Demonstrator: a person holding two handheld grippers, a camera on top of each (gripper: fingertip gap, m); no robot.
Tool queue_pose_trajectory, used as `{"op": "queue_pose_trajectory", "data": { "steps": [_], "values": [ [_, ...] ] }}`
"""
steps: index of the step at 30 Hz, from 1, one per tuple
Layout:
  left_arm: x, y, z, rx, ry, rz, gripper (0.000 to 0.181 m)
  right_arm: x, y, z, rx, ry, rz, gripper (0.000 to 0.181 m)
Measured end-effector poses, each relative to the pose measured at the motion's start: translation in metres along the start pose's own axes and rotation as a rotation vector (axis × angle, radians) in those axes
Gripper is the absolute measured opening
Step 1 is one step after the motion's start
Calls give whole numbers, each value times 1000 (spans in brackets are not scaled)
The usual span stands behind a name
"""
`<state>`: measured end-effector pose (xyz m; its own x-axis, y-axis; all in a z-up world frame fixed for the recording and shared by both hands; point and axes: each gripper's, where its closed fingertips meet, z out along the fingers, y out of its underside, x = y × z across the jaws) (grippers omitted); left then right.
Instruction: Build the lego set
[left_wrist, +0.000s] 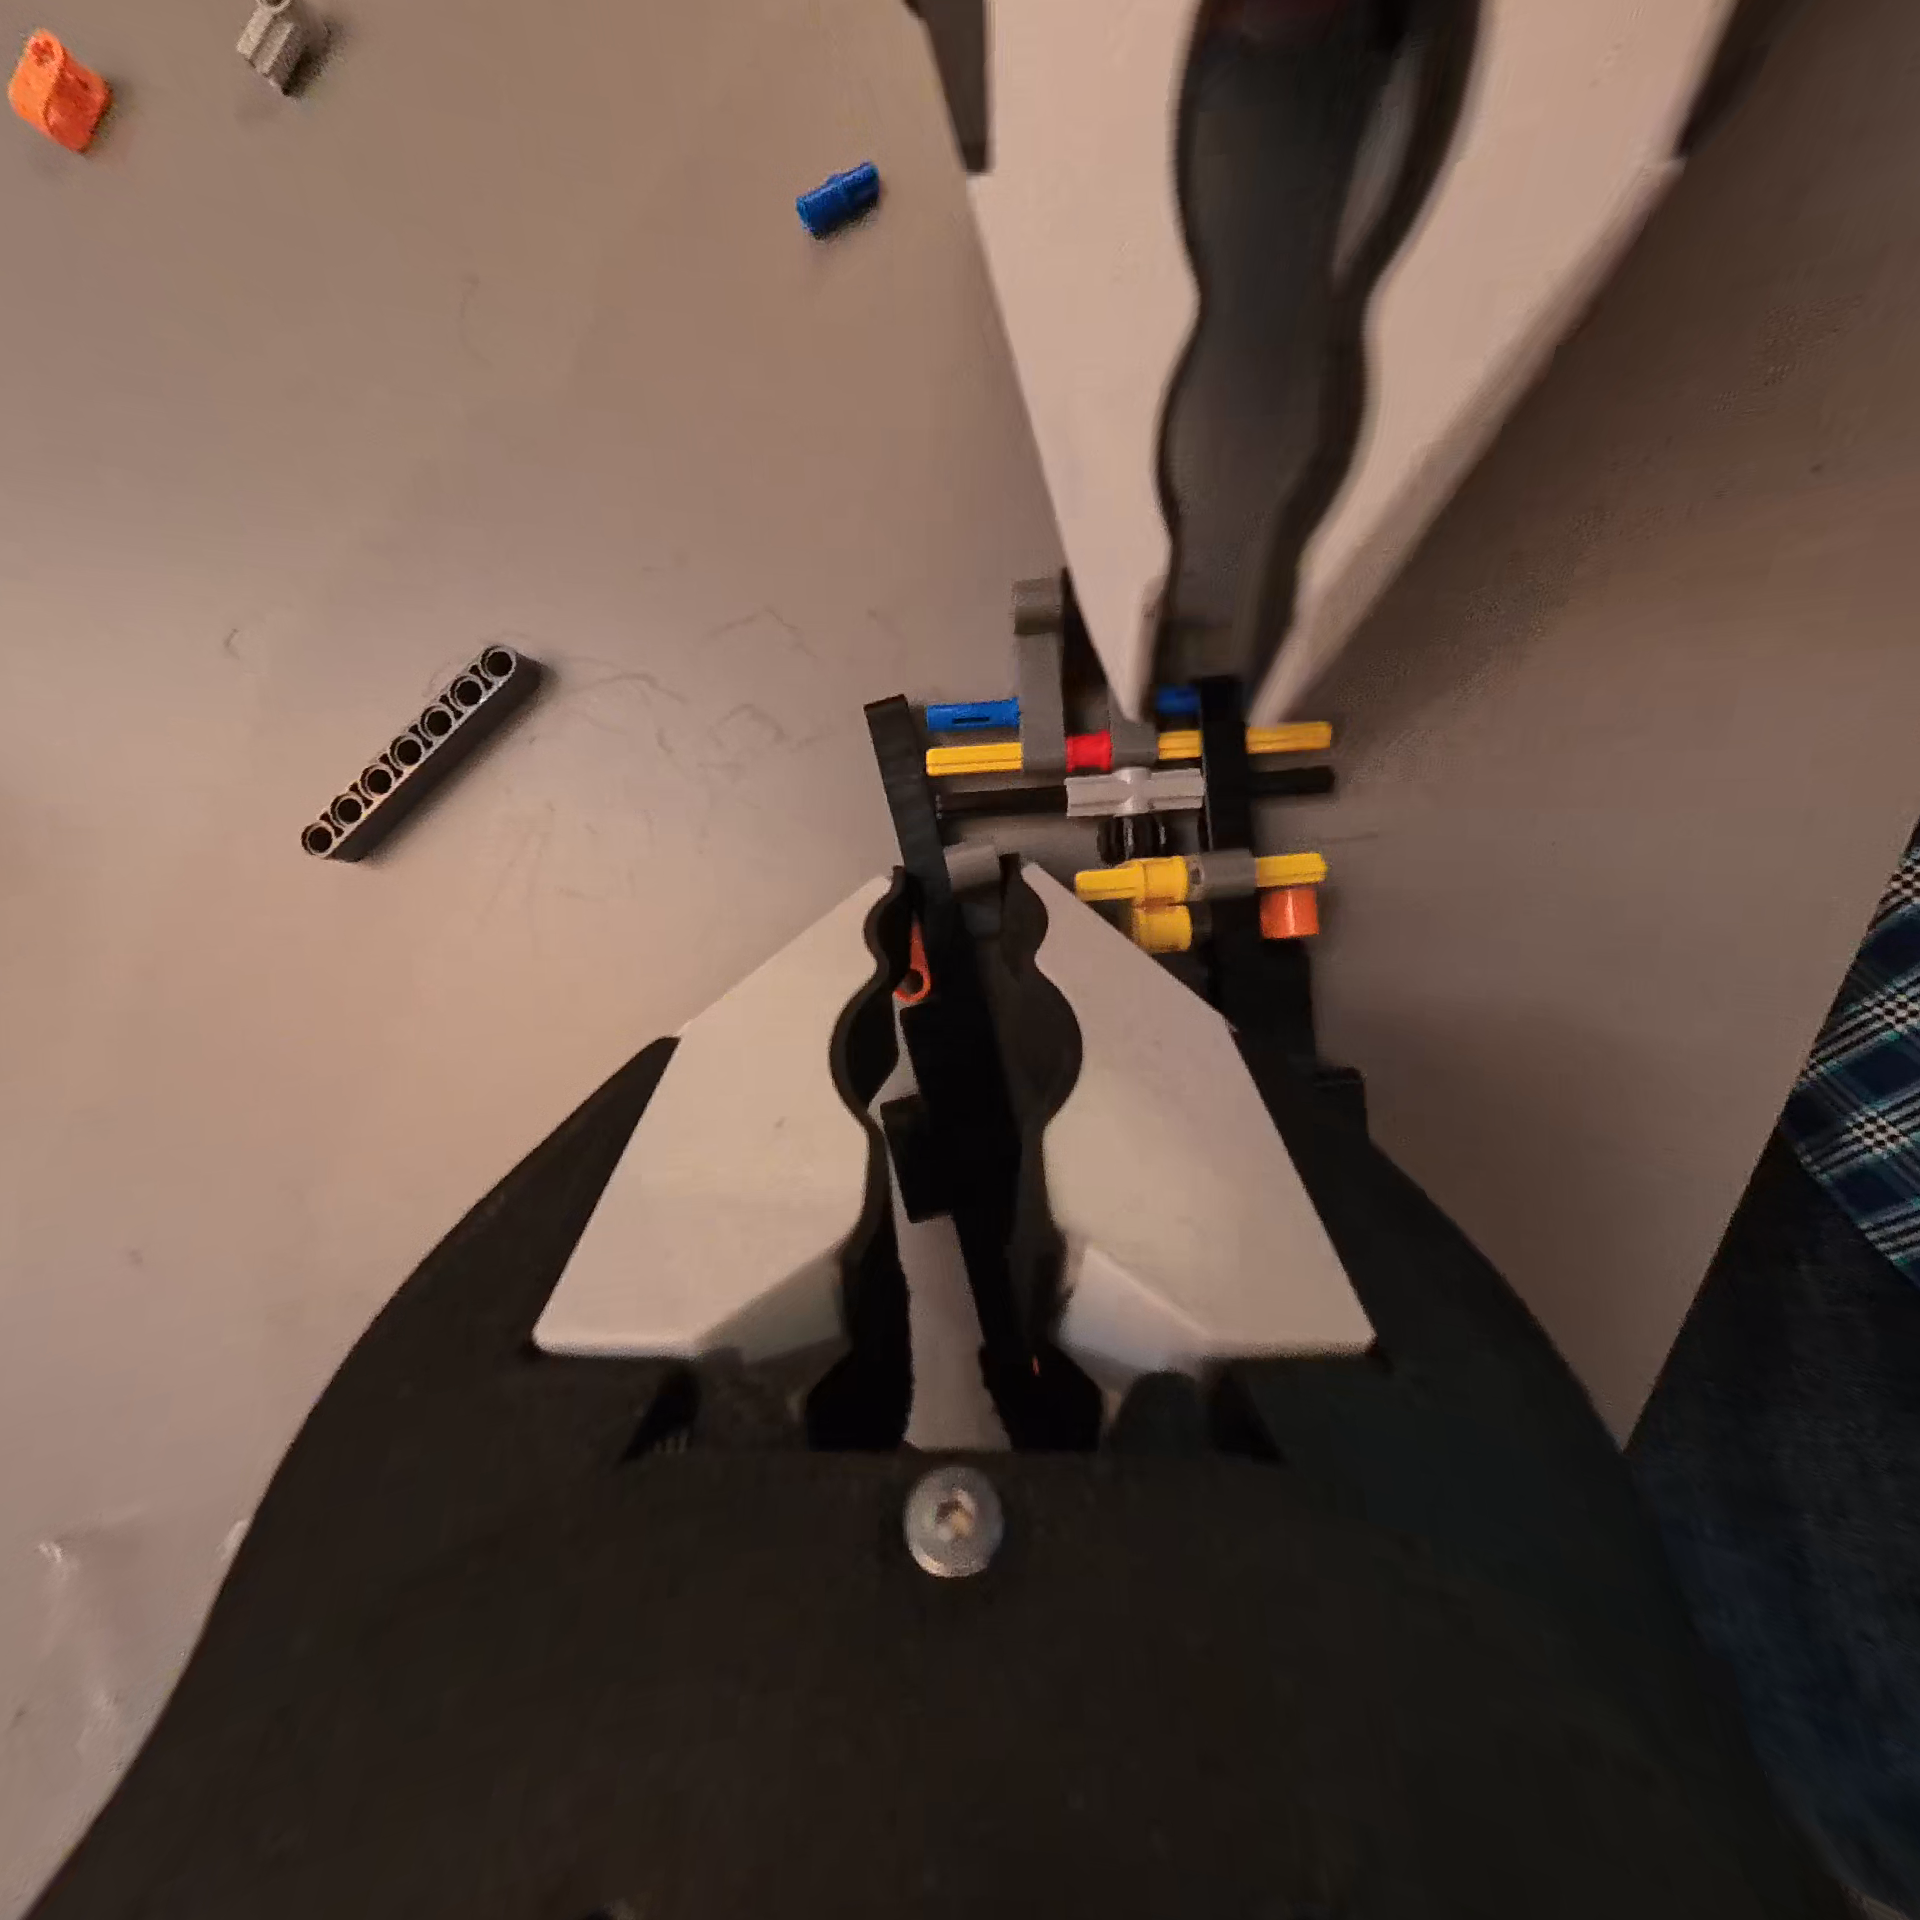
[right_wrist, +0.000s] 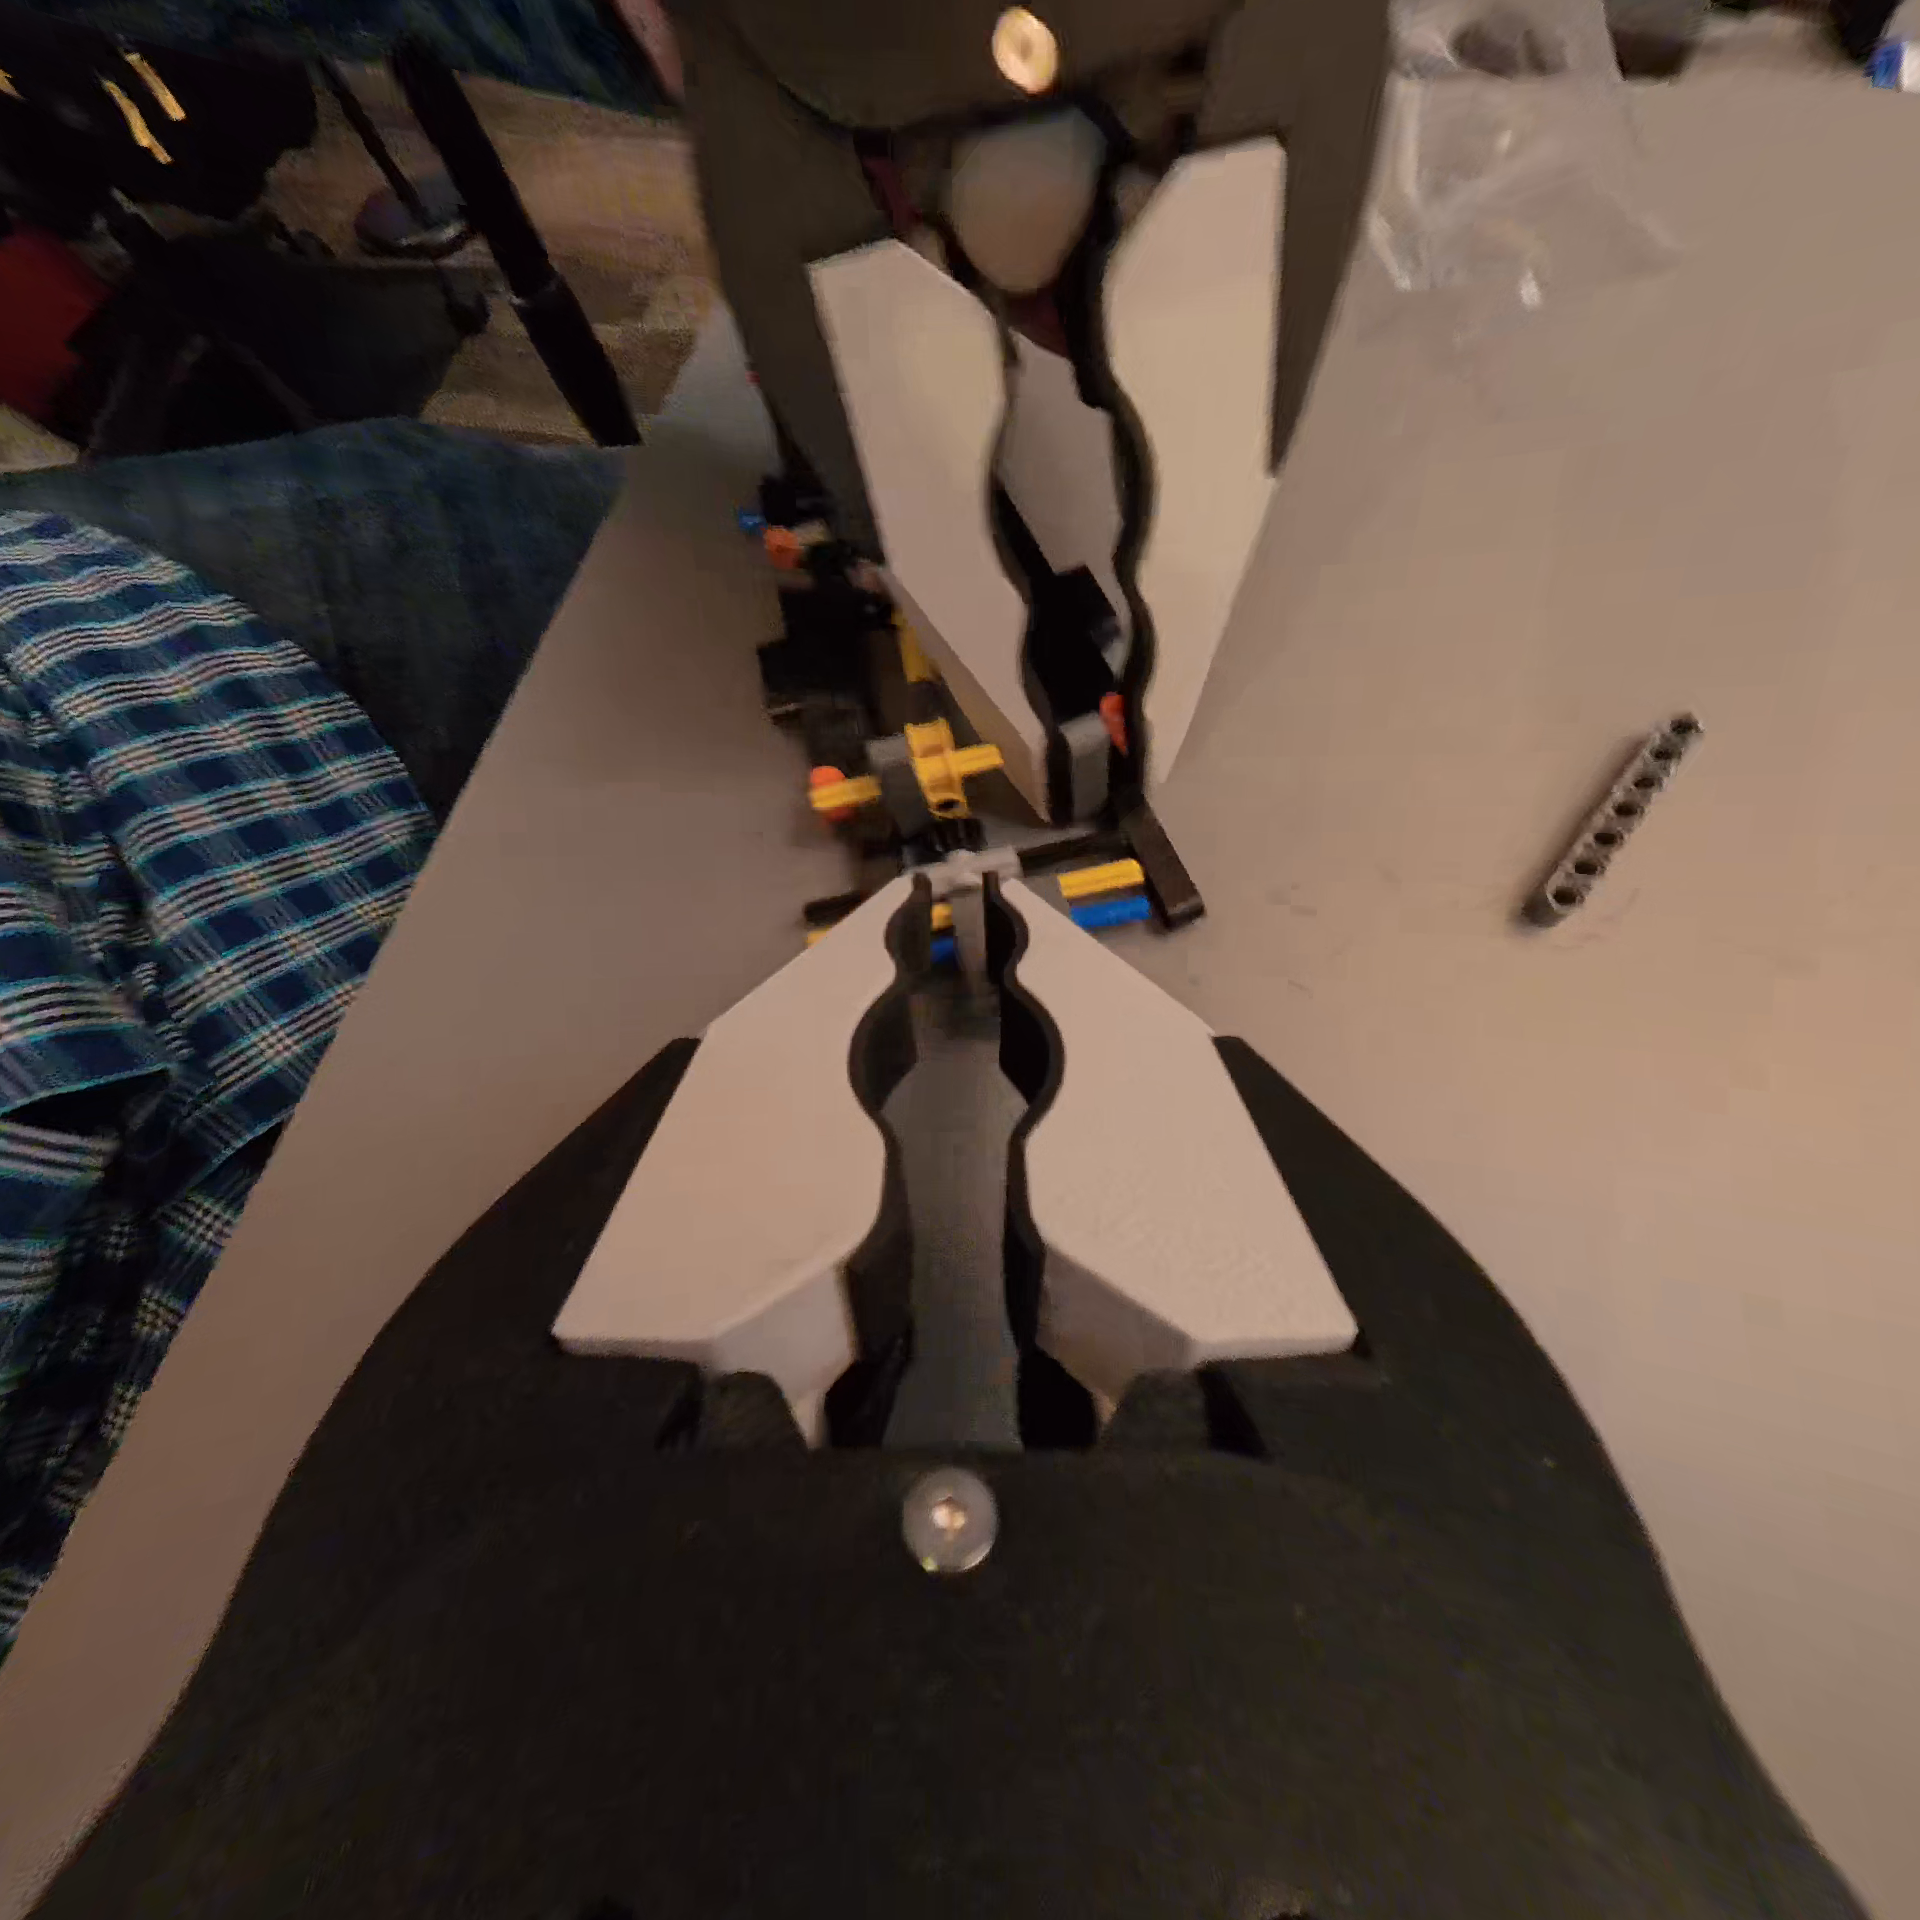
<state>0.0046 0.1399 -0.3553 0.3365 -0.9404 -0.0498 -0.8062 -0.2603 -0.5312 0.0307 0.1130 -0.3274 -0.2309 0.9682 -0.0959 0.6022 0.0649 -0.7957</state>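
Inspected at desk (left_wrist: 520, 468): lego assembly (left_wrist: 1122, 790) resting near desk edge, just ahead of both tools. Left gripper (left_wrist: 951, 883) found closed, fingers pinching black side beam (left_wrist: 904, 769) of assembly at its near end, beam running toward 12 o'clock from fingers. Right gripper (right_wrist: 951, 888) entering from opposite side, fingers nearly together around upright grey piece (right_wrist: 971, 935); firm contact judged likely, not confirmed owing to blur. Yellow axles (left_wrist: 977, 758) lying crosswise, 9 to 3 o'clock in left wrist view. Loose grey holed beam (left_wrist: 421, 753) noted at 10 o'clock, well apart; blue pin (left_wrist: 836, 200), orange connector (left_wrist: 57, 91), small grey connector (left_wrist: 278, 44) farther off. Left tool judged the anchor, right tool nearer the grey piece
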Motion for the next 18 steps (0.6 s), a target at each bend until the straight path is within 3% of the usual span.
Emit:
{"op": "queue_pose_trajectory", "data": {
  "steps": [1,5,12,15,18],
  "values": [
    [0,0,0,4,0,-2,15,-6,-3,2,-2,-4,-28,11],
    [0,0,0,0,4,6,15,-11,0,18,-56,20,-141,36],
    [0,0,0,2,14,4,15,5,9,18,-92,39,-98,65],
    [-1,-1,0,27,4,-16,15,1,11,22,-105,29,-127,70],
    [-2,1,-1,32,-7,-26,15,1,10,23,-108,28,-144,62]
  ]
}}
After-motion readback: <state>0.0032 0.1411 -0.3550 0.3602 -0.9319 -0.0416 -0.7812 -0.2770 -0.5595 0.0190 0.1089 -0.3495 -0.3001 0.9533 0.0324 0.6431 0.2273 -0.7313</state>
